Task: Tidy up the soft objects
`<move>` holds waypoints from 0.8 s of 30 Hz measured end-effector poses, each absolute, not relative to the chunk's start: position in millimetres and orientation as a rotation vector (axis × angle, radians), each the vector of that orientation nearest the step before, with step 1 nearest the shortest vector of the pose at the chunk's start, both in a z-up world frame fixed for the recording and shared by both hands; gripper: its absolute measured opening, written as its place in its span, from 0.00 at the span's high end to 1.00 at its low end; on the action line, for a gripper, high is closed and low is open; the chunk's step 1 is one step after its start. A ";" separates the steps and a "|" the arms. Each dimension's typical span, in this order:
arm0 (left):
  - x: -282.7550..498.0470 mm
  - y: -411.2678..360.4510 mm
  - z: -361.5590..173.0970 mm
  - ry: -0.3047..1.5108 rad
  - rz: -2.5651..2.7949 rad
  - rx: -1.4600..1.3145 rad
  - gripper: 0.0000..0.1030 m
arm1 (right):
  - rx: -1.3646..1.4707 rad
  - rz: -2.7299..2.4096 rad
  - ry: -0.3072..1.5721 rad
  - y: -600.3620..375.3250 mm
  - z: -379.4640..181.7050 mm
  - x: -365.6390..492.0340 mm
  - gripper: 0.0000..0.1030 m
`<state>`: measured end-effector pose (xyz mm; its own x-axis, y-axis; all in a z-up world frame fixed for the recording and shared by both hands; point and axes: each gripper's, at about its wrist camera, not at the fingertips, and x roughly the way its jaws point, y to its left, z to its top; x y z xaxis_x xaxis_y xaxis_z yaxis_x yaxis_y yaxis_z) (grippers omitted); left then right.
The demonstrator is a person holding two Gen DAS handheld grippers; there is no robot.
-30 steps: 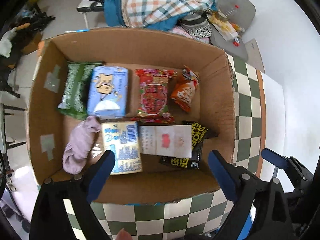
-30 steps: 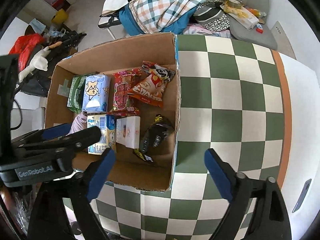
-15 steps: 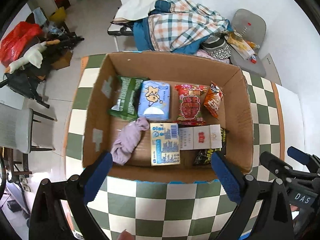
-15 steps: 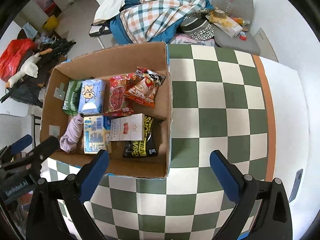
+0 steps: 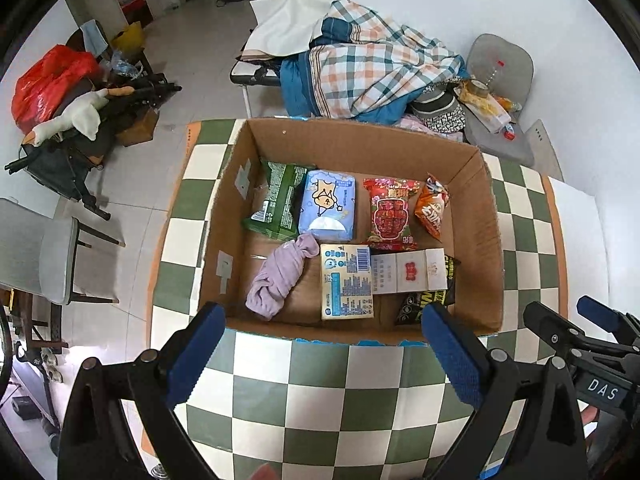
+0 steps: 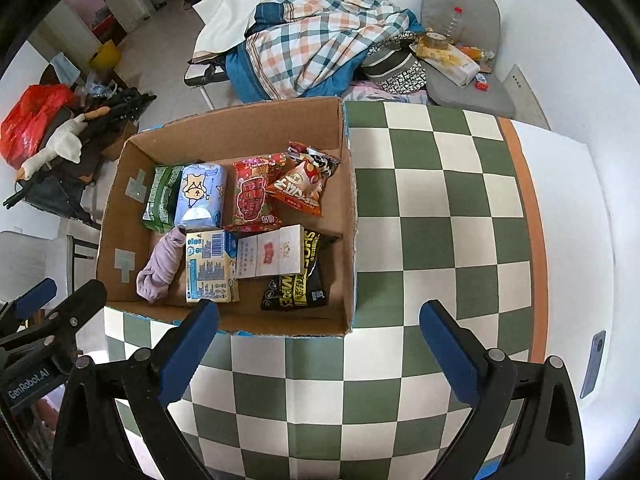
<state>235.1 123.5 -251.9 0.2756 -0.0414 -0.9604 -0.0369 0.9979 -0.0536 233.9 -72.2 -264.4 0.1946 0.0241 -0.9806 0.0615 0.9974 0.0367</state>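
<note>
An open cardboard box (image 5: 476,200) (image 6: 348,216) stands on the green-and-white checkered table (image 5: 344,396) (image 6: 436,216). Inside lie a lilac rolled cloth (image 5: 278,280) (image 6: 160,266), a green pack (image 5: 278,200), a blue tissue pack (image 5: 329,210) (image 6: 200,196), a red snack bag (image 5: 390,214), an orange snack bag (image 5: 432,210) (image 6: 302,186), a yellow-blue pack (image 5: 346,282) (image 6: 210,266), a white box (image 5: 408,272) (image 6: 270,258) and a black wipes bag (image 6: 296,290). My left gripper (image 5: 324,354) is open and empty, above the table before the box. My right gripper (image 6: 320,350) is open and empty, right of the left one.
Beyond the table a chair holds a plaid blanket (image 5: 372,68) (image 6: 316,40); a grey chair (image 6: 464,40) carries clutter. A red bag (image 5: 52,76) and a white plush (image 5: 76,118) lie on the floor at left. A phone (image 6: 594,364) rests at the table's right edge.
Both grippers have pulled back and up from the box, so the box looks smaller and more table shows. The things inside the box have not moved.
</note>
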 end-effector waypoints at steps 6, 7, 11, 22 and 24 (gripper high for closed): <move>209.4 119.3 -208.6 1.245 -0.013 -0.081 0.02 | 0.094 -0.011 1.311 -77.3 -223.7 209.7 0.01; 203.4 117.8 -199.0 1.233 -0.011 -0.077 0.02 | 0.093 -0.011 1.292 -78.5 -213.3 202.2 0.01; 182.3 114.7 -164.5 1.177 -0.007 -0.069 0.02 | 0.092 -0.010 1.237 -83.2 -177.2 174.7 0.01; 141.1 117.5 -100.5 1.088 0.005 -0.061 0.02 | 0.066 0.012 1.099 -81.5 -84.3 118.8 0.01; 136.6 118.8 -93.8 1.081 0.001 -0.066 0.02 | 0.065 0.014 1.082 -82.4 -73.3 113.2 0.01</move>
<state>136.6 118.8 -93.8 0.4706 -0.0310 -0.8818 -0.0333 0.9980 -0.0528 113.2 -82.4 -73.3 0.4694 0.0433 -0.8819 0.0201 0.9980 0.0597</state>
